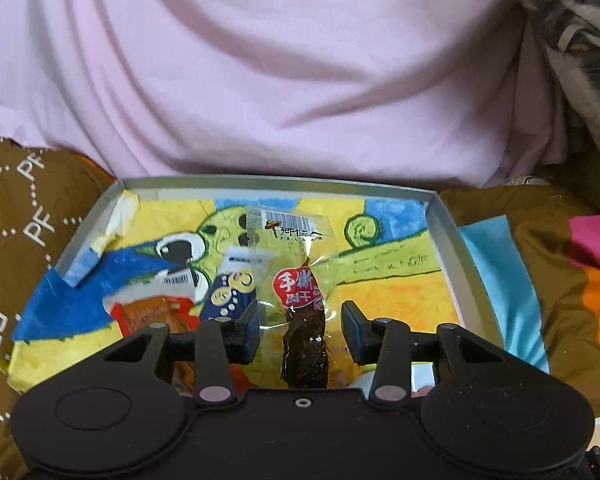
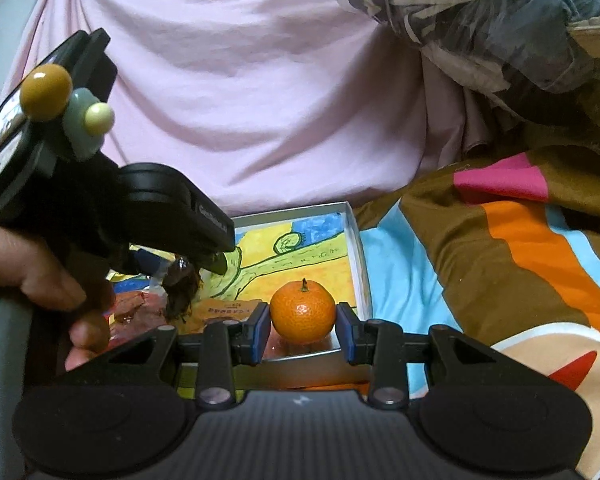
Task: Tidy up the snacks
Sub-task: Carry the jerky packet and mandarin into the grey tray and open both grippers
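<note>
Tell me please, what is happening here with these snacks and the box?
A person is sorting snacks into a shallow box lined with a colourful drawing. The left tongs are open around a clear packet of dried meat lying in the box, beside two other snack packets. The right tongs have a small orange between their pads, at the box's near right corner; contact looks snug. The box sits on a patterned blanket.

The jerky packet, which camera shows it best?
The left wrist view: the jerky packet fills the centre between the left tool's open jaws, red label readable. The right wrist view shows only its dark lower end under that tool.
</note>
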`<state>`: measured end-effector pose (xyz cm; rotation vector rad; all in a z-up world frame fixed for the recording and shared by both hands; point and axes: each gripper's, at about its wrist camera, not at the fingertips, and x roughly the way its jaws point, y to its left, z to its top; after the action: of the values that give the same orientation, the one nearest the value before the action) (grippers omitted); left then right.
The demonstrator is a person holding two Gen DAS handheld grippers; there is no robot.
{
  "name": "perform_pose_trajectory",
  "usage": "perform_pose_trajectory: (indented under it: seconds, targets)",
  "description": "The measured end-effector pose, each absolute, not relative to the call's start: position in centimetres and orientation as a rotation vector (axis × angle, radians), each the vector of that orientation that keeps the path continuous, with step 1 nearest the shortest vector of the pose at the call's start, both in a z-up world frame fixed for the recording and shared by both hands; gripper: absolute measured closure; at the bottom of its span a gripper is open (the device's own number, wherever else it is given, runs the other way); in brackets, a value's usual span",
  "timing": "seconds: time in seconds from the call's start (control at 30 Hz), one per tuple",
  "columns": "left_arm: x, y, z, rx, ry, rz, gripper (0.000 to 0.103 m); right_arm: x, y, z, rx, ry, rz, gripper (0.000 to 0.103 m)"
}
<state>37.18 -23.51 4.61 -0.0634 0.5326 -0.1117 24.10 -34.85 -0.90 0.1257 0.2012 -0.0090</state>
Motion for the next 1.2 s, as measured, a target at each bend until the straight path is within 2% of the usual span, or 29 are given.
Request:
perform_pose_trajectory:
  seconds: [0.17,0.33,0.47,0.53,0.63,0.7,0.9,1.03,1.2]
  targets:
    - [37.5,-23.6,4.2,-0.057,0.543,-0.107,0.058,24.4,-34.9,-1.0,0.123,0.217,-0.010,0.062]
    - [37.4,-23.4,4.3,-0.042,0.542,-0.111,0.035,24.4,-34.9,-1.0,0.122,0.214,-0.020,0.053]
    - [36.9,-23.1,4.7,-0.039,0.521,-0.110,0.023,24.3,-34.8,-1.0,0.118,0.210,-0.030,0.043]
    - [36.3,-22.8,5.1,-0.038,0.502,-0.105,0.013,24.2,-34.8,-0.9,0.116,0.207,-0.034,0.039]
    - [35.3,-22.3,5.8,-0.019,0.467,-0.092,0.003,23.9,-34.8,-0.6,0.117,0.206,-0.036,0.030]
    - [34.5,-21.8,6.4,-0.004,0.447,-0.078,0.001,23.7,-34.8,-0.2,0.129,0.211,-0.031,0.021]
    - [32.1,-19.7,7.8,-0.006,0.434,-0.060,0.001,21.9,-34.1,1.2,0.117,0.195,-0.012,0.006]
    - [29.8,-18.0,8.6,0.003,0.420,-0.040,0.001,20.0,-33.6,2.2,0.117,0.183,0.000,0.000]
    - [26.7,-16.0,9.2,0.010,0.415,-0.019,0.001,17.8,-33.5,3.3,0.169,0.185,0.020,0.000]
